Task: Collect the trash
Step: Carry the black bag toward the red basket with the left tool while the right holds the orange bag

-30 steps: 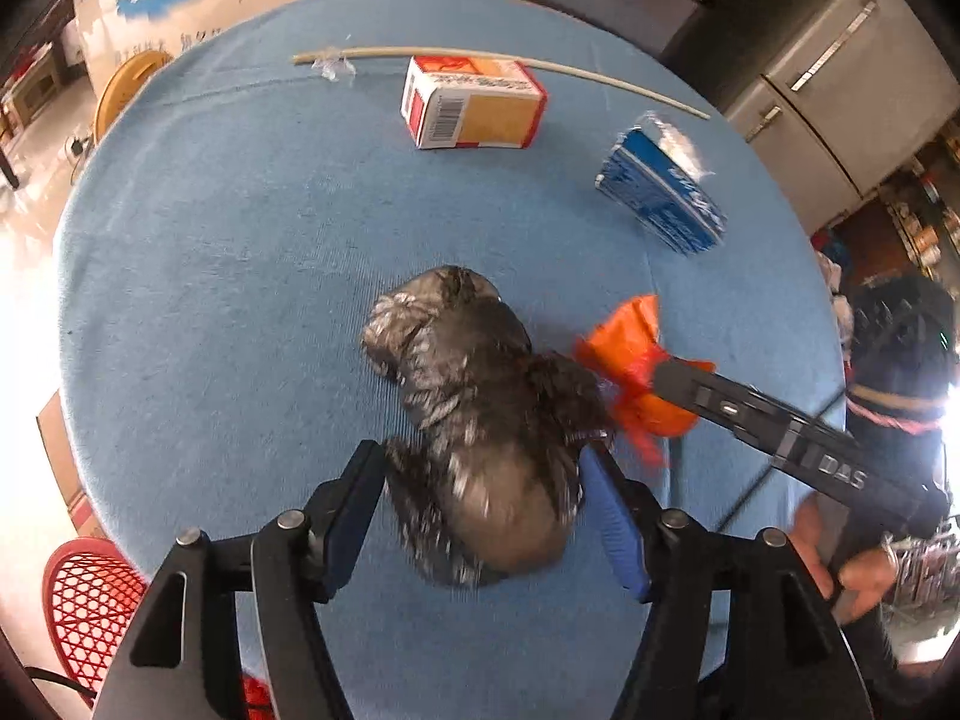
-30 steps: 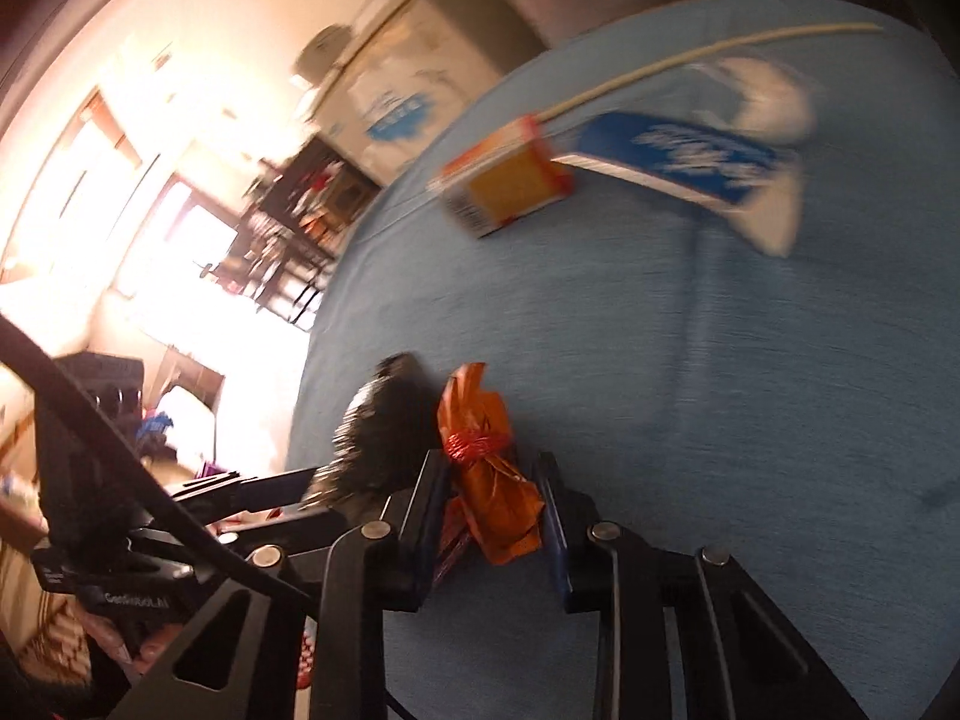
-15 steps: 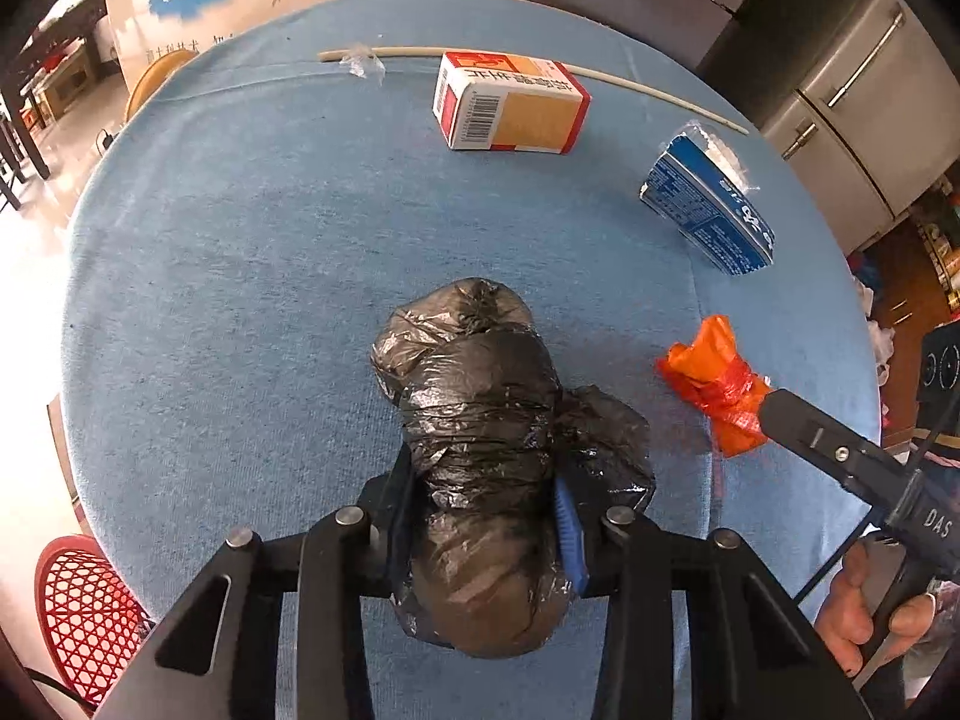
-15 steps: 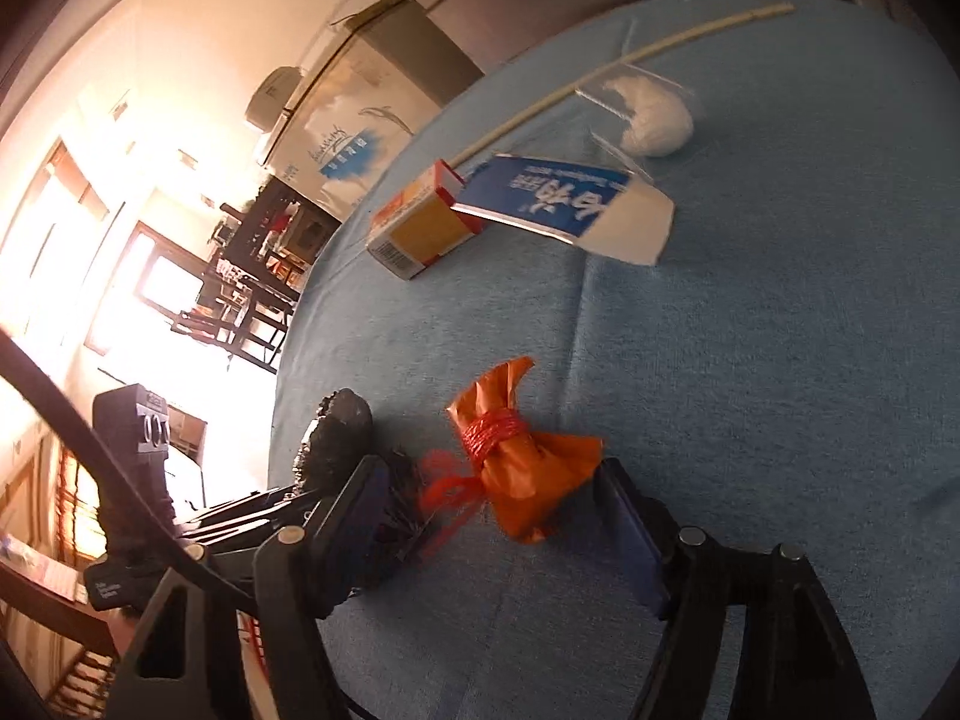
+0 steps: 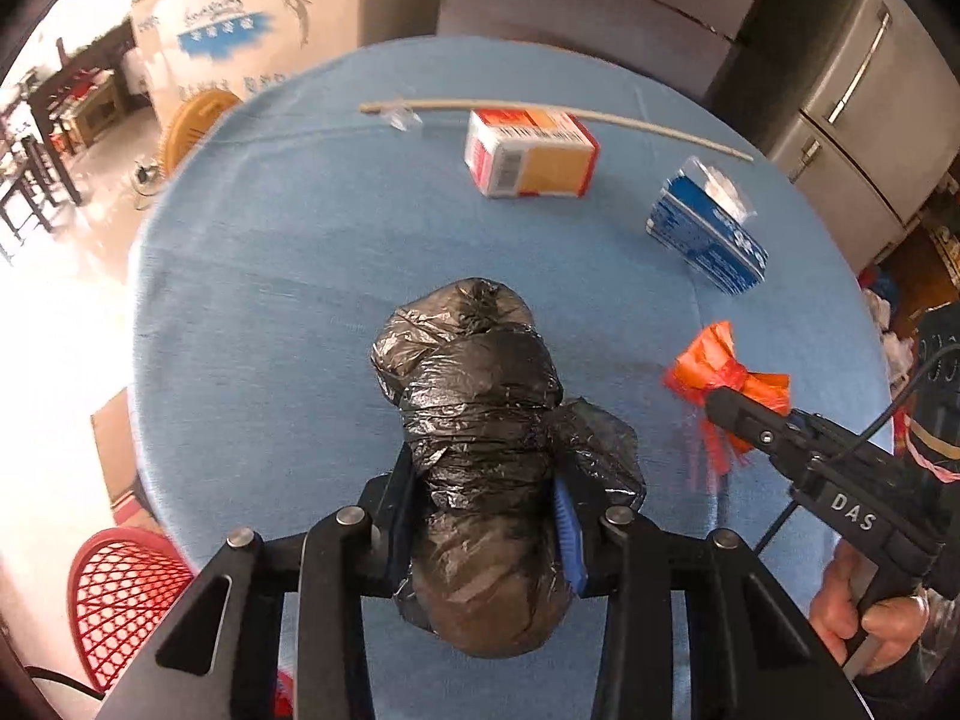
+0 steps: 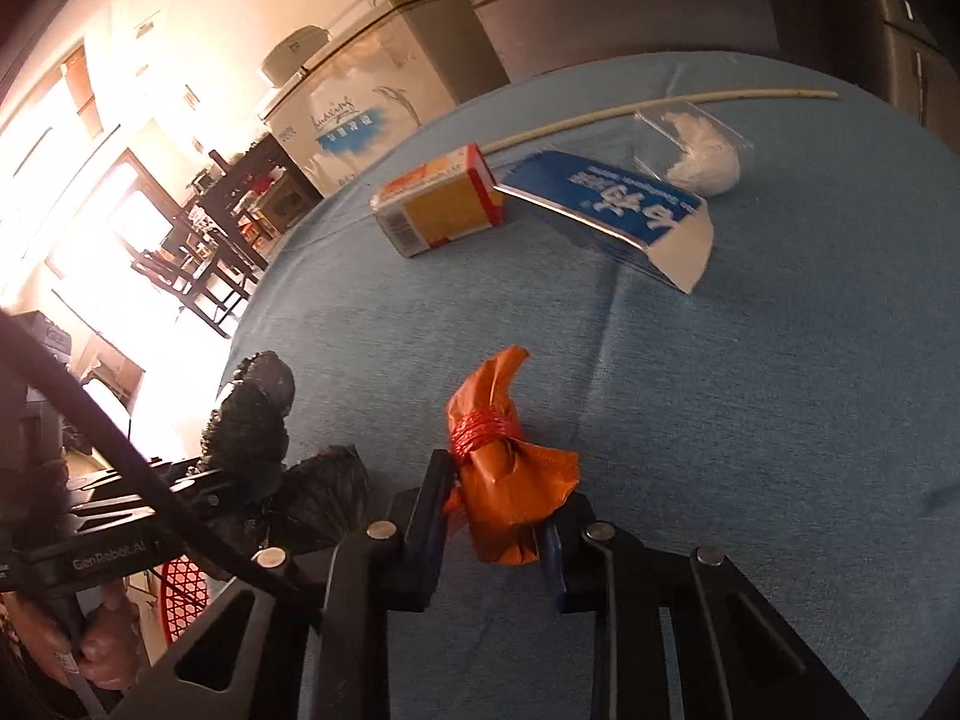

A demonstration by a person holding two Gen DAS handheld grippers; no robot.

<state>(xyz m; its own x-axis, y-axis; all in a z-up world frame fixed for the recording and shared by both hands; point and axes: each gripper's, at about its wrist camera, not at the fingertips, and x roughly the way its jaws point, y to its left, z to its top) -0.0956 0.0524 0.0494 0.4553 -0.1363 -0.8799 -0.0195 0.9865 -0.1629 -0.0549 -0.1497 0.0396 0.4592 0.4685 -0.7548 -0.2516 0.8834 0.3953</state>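
Both hand-held grippers have just clamped: left (image 5: 483, 507) on black bag (image 5: 480, 420), right (image 6: 492, 525) on orange bag (image 6: 510, 480).

Light source: strong daylight from the left, through windows (image 6: 78, 180) beyond the worktop (image 5: 288, 276).
Glare: the floor (image 5: 54, 312) at left burns out to white.
Right wrist view: warm, hazy cast; dim towards the right edge.
Blur: slight smear on the orange bag (image 5: 720, 372).
Distortion: fisheye bends the worktop rim; corners are black.
Shadows: soft and faint.

"DAS" on right gripper (image 5: 717, 405) ("GenRobot.AI", left)
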